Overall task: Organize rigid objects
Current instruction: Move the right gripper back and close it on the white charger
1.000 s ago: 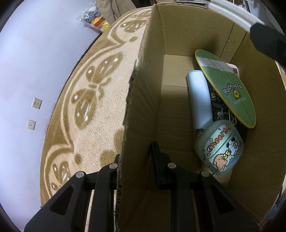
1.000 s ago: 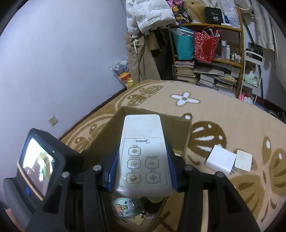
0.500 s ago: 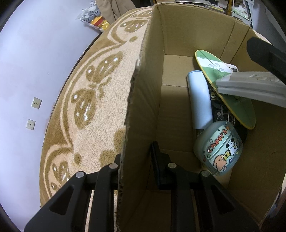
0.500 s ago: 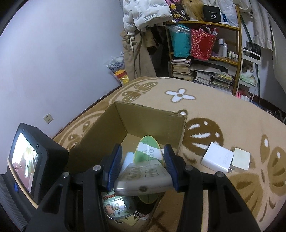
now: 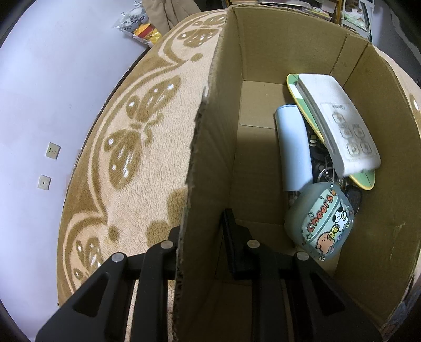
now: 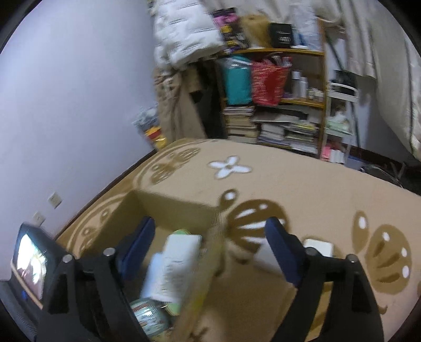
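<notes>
A cardboard box (image 5: 289, 39) stands on the patterned carpet (image 5: 147, 163). My left gripper (image 5: 202, 226) is shut on the box's left wall, one finger inside and one outside. Inside the box, a white remote control (image 5: 339, 126) lies on a green oval board (image 5: 364, 181), beside a white cylinder (image 5: 293, 147) and a pale "Cheers" tin (image 5: 321, 223). My right gripper (image 6: 210, 226) hangs open and holds nothing above the box (image 6: 179, 207), straddling its right wall. The remote (image 6: 173, 265) shows blurred below it.
White boxes (image 6: 319, 247) lie on the carpet right of the cardboard box. A cluttered shelf (image 6: 276, 105) with books and bags stands at the far wall. A bag of plush toys (image 5: 136, 23) sits by the wall. The left gripper's screen (image 6: 29, 260) is at lower left.
My right gripper lowered the remote into the box, opened and let it go, then lifted and shifted right. The remote now rests on the green board. The left gripper stayed put.
</notes>
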The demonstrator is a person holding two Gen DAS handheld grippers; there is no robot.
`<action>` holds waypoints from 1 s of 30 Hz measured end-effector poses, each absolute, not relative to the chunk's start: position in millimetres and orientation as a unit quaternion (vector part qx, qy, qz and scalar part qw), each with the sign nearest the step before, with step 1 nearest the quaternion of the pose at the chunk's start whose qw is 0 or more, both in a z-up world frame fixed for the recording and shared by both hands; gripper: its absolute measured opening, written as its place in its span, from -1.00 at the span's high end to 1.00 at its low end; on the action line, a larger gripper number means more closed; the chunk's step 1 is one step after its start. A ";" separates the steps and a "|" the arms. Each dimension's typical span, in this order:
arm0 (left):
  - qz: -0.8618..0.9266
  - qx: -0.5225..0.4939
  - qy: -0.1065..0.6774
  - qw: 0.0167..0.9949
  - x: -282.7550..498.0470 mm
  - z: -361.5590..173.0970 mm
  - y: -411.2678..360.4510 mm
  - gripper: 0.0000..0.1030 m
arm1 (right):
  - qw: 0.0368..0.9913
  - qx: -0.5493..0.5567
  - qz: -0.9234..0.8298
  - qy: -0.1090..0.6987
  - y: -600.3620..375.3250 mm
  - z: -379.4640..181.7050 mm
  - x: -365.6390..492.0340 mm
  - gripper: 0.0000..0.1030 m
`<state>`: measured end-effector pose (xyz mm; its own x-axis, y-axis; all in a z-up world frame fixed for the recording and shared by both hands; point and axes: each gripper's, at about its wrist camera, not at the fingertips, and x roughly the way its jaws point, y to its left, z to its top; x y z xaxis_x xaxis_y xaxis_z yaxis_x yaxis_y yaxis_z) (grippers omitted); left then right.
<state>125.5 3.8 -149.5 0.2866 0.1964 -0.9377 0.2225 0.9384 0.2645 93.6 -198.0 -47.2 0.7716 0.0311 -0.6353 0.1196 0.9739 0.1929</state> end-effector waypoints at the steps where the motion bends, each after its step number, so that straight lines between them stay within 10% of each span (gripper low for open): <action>1: -0.008 0.175 0.597 0.783 125.6 -149.6 3.8 0.60 | 0.933 0.116 -0.034 0.340 -206.9 -49.6 96.3 -0.79; 30: -0.010 0.176 0.599 0.782 126.1 -148.9 3.7 0.60 | 0.860 0.230 -0.166 0.424 -326.5 -159.3 113.5 -0.63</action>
<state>126.1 3.7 -148.9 0.2831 0.1951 -0.9390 0.2253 0.9382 0.2628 113.5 -326.5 -159.3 0.5859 -0.0899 -0.8054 0.4801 0.8391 0.2556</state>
